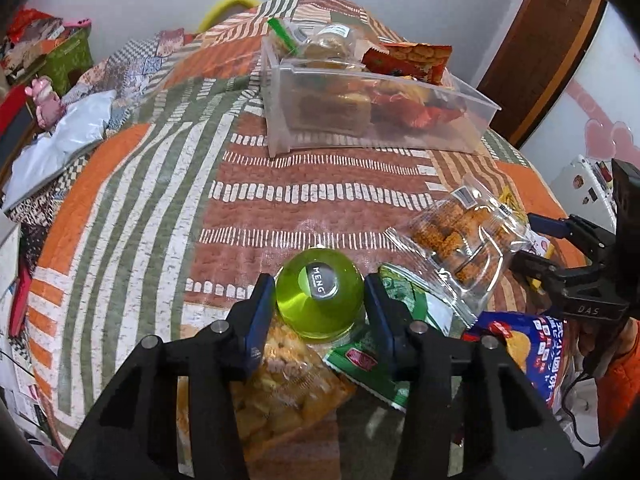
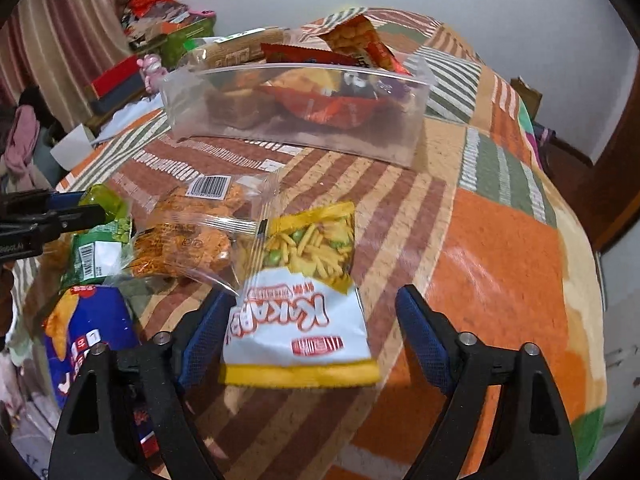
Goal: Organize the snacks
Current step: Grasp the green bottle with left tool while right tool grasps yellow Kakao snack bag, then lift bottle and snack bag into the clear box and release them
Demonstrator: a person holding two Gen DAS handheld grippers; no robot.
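Note:
A round green bottle (image 1: 320, 304) with a grey cap stands on snack packets on the patchwork bed cover. My left gripper (image 1: 319, 280) is shut on it, one blue pad against each side; the right wrist view shows this gripper (image 2: 80, 204) at the far left with the bottle (image 2: 106, 200) between its fingers. My right gripper (image 2: 312, 294) is open over a white and yellow snack bag (image 2: 304, 304). Its left pad is by the bag's edge and its right pad stands well clear. A clear plastic bin (image 1: 380, 132) (image 2: 304, 136) with several snacks inside sits farther back.
A clear bag of orange-brown crisps (image 1: 460, 236) (image 2: 192, 232), a green packet (image 1: 376, 364) (image 2: 96, 248) and a blue chips bag (image 1: 528, 344) (image 2: 92, 328) lie between the grippers. An orange puffs bag (image 1: 288, 392) lies under the left gripper. Boxes and clutter line the left side.

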